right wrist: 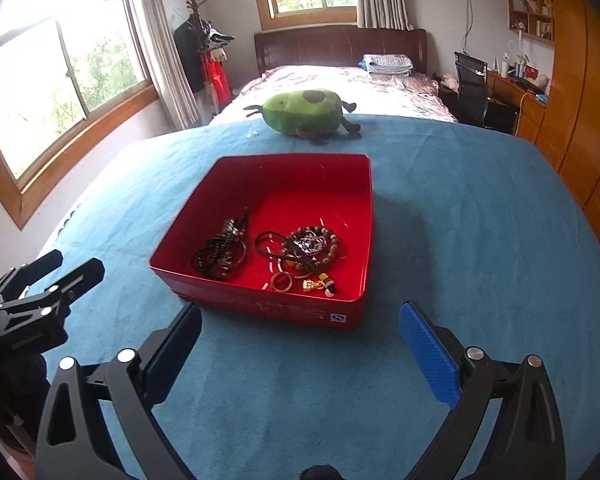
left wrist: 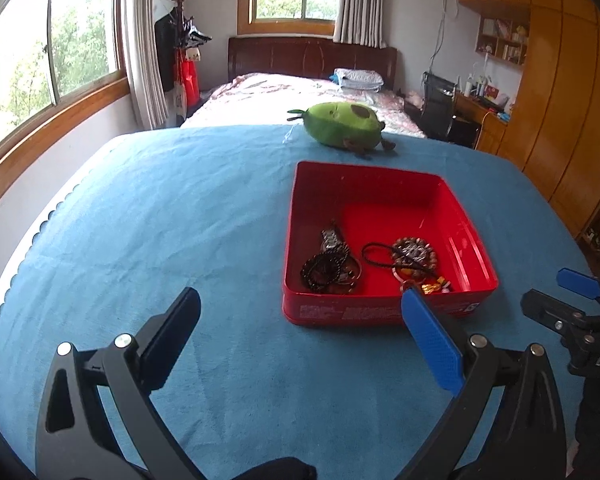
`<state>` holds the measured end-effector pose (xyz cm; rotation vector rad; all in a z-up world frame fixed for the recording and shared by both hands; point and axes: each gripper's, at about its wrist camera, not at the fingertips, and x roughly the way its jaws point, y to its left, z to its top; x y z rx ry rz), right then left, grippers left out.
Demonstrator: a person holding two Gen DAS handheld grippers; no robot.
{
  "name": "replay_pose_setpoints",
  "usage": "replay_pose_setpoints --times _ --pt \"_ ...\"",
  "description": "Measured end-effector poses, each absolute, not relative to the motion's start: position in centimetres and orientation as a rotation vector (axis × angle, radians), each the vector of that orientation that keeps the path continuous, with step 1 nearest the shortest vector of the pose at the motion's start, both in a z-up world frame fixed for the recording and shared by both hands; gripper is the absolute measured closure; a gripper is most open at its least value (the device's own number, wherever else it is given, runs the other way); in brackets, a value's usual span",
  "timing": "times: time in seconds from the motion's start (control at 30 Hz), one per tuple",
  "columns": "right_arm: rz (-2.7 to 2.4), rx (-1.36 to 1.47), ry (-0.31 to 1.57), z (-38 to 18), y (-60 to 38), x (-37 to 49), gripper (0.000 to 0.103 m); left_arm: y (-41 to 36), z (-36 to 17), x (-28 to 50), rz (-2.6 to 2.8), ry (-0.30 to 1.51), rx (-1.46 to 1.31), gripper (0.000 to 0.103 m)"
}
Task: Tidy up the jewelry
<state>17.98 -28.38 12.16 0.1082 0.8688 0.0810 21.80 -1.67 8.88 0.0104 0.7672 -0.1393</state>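
I've got the surface (left wrist: pixel 160 220) under its blue cloth filling most of both views. On it sits the red box (right wrist: pixel 364 216), open-topped, with a green avocado plush toy (right wrist: pixel 300 110) lying beyond it near the far edge. My left hand-held gripper (left wrist: pixel 300 332) hangs over bare cloth just short of the box, fingers spread wide, nothing between them. My right hand-held gripper (right wrist: pixel 300 340) is the same story: spread wide, empty, lined up with the box's near wall. Inside the box, toward the near side, lies the jewelry: a dark tangle of bracelets with a watch (right wrist: pixel 222 250) on the left, a beaded bracelet with a black cord (right wrist: pixel 308 246) beside it, then small rings and gold charms (right wrist: pixel 316 282) against the near wall.
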Motion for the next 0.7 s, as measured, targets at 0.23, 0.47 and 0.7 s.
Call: replay_pose_setpoints --times 0.23,0.47,0.7 --pt "0.065 0.087 0.929 9.6 -27.6 19.7 0.004 -2.0 6.4 23.9 -0.13 0.836 0.018 0.003" --pt "0.06 0.108 0.931 9.4 -28.0 20.0 0.004 -2.3 5.4 24.5 -0.13 0.857 0.028 0.003" --pt "0.06 0.107 0.933 9.3 -28.0 20.1 0.004 -2.4 5.5 24.5 -0.135 0.855 0.028 0.003"
